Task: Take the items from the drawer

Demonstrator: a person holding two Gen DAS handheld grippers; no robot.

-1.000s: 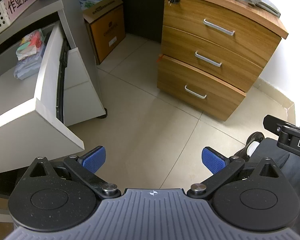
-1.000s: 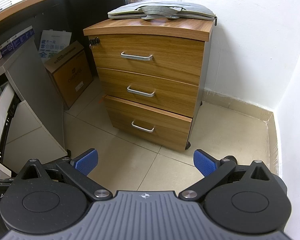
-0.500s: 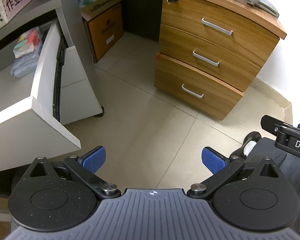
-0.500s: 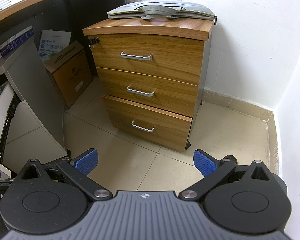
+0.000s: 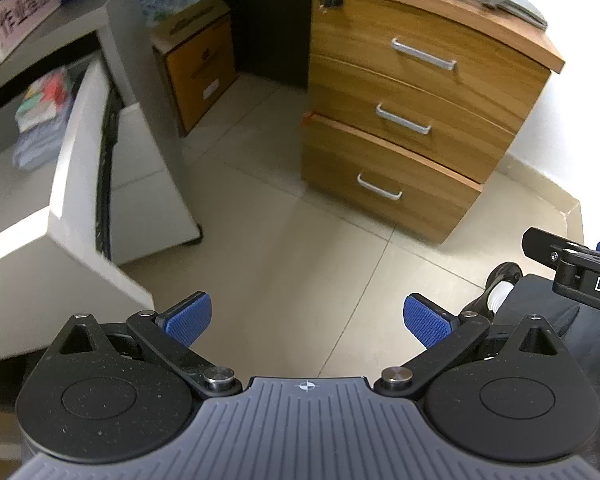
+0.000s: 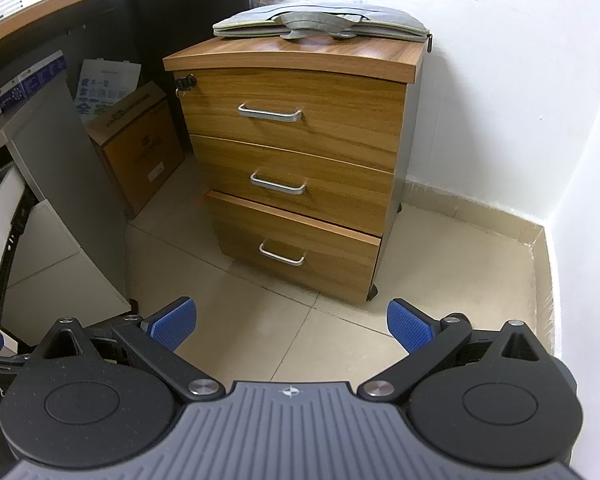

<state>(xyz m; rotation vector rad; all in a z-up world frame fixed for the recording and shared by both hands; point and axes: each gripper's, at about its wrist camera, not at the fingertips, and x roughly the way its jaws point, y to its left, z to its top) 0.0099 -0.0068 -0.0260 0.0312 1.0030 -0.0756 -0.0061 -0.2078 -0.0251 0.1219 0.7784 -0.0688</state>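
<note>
The white drawer [image 5: 40,208] is standing pulled out at left, holding soft bagged items [image 5: 40,116] toward its back; they are appearing light, crinkly and pliable, best pinched at a bunched fold. The left gripper [image 5: 306,318] and right gripper [image 6: 292,326] are both hovering over floor tile, jaws spread wide and empty. The wooden three-drawer cabinet [image 6: 296,168] and cardboard box [image 5: 198,64] are standing clear; the drawer's side wall is rising between the grippers and the items.

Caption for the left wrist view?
Open left gripper above tiled floor, open white drawer holding packets beside it.
</note>
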